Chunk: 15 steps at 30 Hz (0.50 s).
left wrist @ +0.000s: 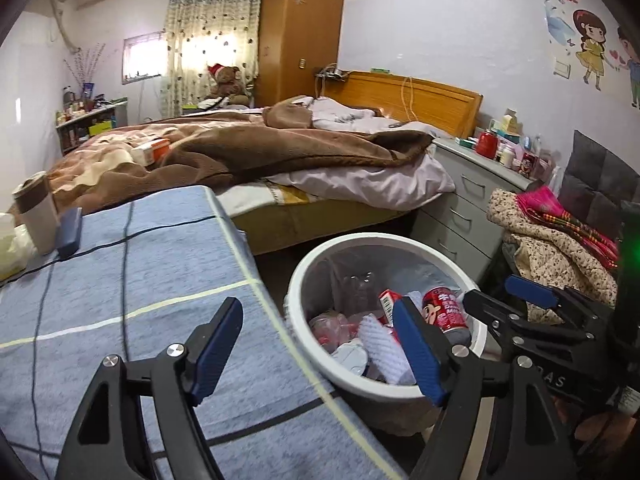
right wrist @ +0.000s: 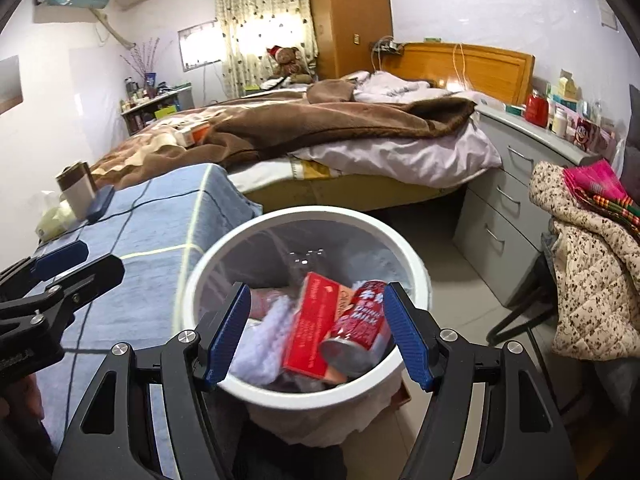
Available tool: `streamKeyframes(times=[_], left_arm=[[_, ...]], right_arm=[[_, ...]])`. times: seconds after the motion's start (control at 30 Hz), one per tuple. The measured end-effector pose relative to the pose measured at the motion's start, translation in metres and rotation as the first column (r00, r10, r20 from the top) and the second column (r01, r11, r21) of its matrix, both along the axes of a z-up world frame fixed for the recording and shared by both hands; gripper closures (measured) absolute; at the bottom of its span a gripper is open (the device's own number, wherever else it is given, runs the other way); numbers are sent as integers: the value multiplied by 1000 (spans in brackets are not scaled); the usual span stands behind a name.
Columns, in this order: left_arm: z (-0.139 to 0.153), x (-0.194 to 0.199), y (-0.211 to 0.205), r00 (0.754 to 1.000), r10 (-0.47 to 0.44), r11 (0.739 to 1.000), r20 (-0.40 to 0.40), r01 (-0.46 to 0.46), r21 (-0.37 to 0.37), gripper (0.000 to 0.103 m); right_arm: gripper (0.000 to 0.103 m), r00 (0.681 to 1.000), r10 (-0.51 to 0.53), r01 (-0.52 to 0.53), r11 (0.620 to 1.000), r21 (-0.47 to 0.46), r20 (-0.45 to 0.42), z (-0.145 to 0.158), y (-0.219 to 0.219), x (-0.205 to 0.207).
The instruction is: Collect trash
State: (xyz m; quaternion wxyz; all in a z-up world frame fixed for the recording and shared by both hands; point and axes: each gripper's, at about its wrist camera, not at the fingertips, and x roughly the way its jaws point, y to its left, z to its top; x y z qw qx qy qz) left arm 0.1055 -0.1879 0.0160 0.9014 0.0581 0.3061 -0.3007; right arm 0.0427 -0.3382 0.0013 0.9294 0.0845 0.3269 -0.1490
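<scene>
On the far left of the blue checked cloth-covered surface stand a white-and-brown paper cup, a small dark blue flat case and some crumpled pale yellowish wrapping, and these look like the next candidates for collection, though the blur at that edge makes it hard to say which of them is really rubbish. To do this step well, the left tongs want to travel leftward across the cloth with their jaws wide, come at the cup from the side and close on its body, not its rim, so it does not crush or tip. At this moment the left tongs hang over the edge of the surface, tilted downward, jaws spread and nothing between them. Just to their right, on the floor beside the surface, sits the round white plastic bin with a clear liner, already holding a red cardboard carton, a red milk can and some white fluffy cloth or paper, all lying loose inside. The right tongs hover directly over the bin's mouth, angled down into it, jaws likewise spread and gripping nothing; the carton and can sit below them in the bin, not pinched. Any further item is best released low over the opening so it cannot bounce off the rim onto the tiled floor.
</scene>
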Motion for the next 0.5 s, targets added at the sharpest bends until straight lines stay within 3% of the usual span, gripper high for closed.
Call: streamKeyframes(times=[0.5], left_arm=[[6,-42,47,985,131,991,114,-130,-10,22]], right_arm=[[33,996,21,-18,999,-35,84,3,39,-26]])
